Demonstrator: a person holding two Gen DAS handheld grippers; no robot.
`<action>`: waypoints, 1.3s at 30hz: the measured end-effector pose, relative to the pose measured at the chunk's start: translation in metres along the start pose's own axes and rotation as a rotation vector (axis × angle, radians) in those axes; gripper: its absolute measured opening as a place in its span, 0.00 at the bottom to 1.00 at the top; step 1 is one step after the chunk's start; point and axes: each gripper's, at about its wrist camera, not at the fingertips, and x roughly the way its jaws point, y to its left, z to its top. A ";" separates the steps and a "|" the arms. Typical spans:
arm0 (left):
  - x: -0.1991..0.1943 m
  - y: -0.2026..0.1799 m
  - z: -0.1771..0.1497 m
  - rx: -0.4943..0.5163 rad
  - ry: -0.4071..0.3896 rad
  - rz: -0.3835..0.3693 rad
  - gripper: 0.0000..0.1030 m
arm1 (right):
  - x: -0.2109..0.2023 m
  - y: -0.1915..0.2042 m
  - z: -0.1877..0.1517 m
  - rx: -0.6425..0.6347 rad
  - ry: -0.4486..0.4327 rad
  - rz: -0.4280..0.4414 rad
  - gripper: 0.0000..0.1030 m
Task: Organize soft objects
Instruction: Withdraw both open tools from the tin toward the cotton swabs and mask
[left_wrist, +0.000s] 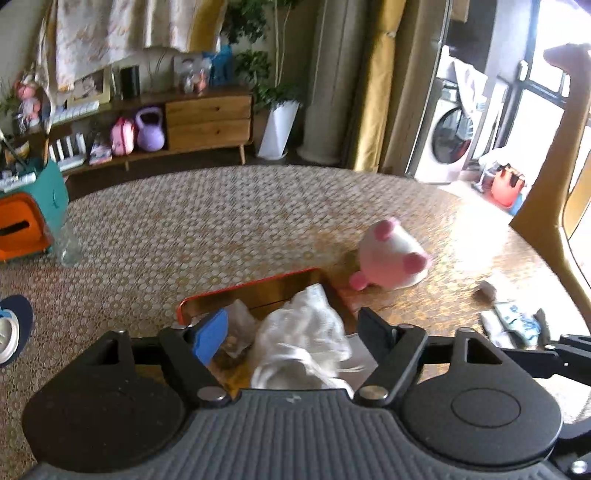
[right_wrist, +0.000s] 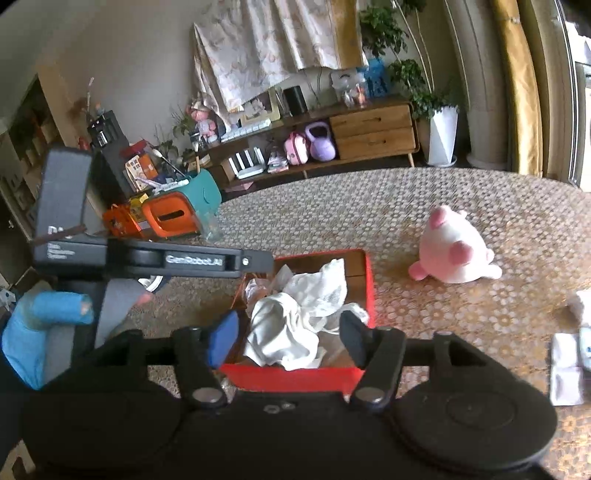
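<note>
Both claws (left_wrist: 291, 332) (right_wrist: 288, 338) agape (empty) over cloth (right_wrist: 295, 325)

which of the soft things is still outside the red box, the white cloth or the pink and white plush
The pink and white plush toy. It lies on the patterned table, right of the red box, apart from it. The white cloth is already bunched inside the box.

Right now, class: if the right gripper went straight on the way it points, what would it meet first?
Most likely the white cloth heaped in the red box: it lies directly between the open right gripper fingers. Depth is unclear, so the box's near wall might come first.
</note>
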 end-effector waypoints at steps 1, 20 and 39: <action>-0.005 -0.005 0.000 0.005 -0.013 -0.011 0.80 | -0.005 -0.002 -0.001 -0.003 -0.001 -0.002 0.62; -0.011 -0.137 -0.007 0.087 -0.029 -0.259 0.88 | -0.109 -0.089 -0.041 0.028 -0.089 -0.155 0.90; 0.088 -0.267 0.019 0.247 0.091 -0.377 0.99 | -0.107 -0.236 -0.062 0.088 -0.061 -0.336 0.99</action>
